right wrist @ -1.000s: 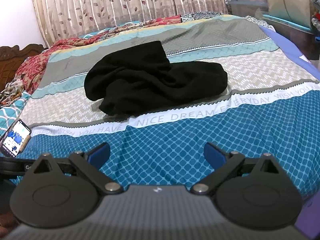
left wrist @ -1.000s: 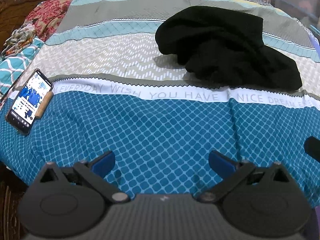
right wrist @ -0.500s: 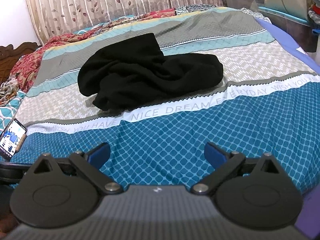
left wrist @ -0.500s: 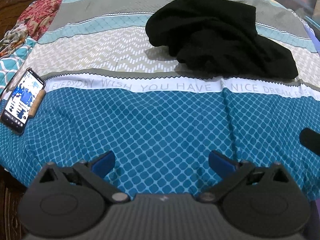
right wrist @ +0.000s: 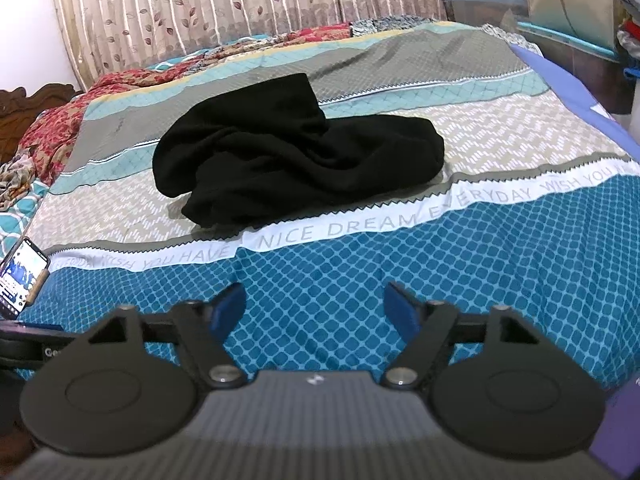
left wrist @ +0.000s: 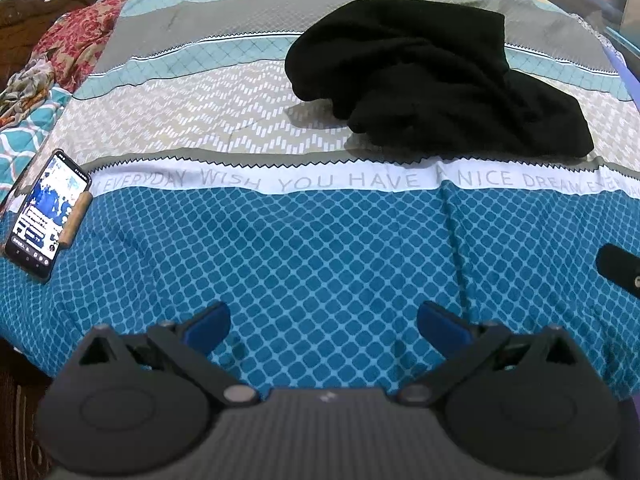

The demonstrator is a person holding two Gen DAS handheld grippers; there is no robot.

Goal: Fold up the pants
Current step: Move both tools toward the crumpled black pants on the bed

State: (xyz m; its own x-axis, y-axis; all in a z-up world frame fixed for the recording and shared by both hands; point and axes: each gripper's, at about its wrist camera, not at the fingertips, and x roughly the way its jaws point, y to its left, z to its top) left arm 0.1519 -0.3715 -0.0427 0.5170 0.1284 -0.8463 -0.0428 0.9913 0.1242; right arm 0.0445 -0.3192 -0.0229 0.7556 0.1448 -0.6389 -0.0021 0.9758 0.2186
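Black pants [left wrist: 432,76] lie crumpled in a heap on the striped bedspread, in the middle of the bed; they also show in the right wrist view [right wrist: 292,164]. My left gripper [left wrist: 323,326] is open and empty, low over the blue patterned band near the bed's front edge, well short of the pants. My right gripper [right wrist: 314,306] is open and empty too, its blue pads somewhat closer together, also over the blue band in front of the pants.
A lit phone [left wrist: 46,216] lies at the bed's left edge; it also shows in the right wrist view [right wrist: 20,280]. A carved wooden headboard [left wrist: 36,8] and rumpled red bedding [left wrist: 76,36] are at the left. Curtains [right wrist: 240,0] hang behind; boxes [right wrist: 580,8] stand right.
Both grippers have shifted slightly, the views moving a little over the bed. The right gripper's pads have come somewhat closer together. The pants have not moved.
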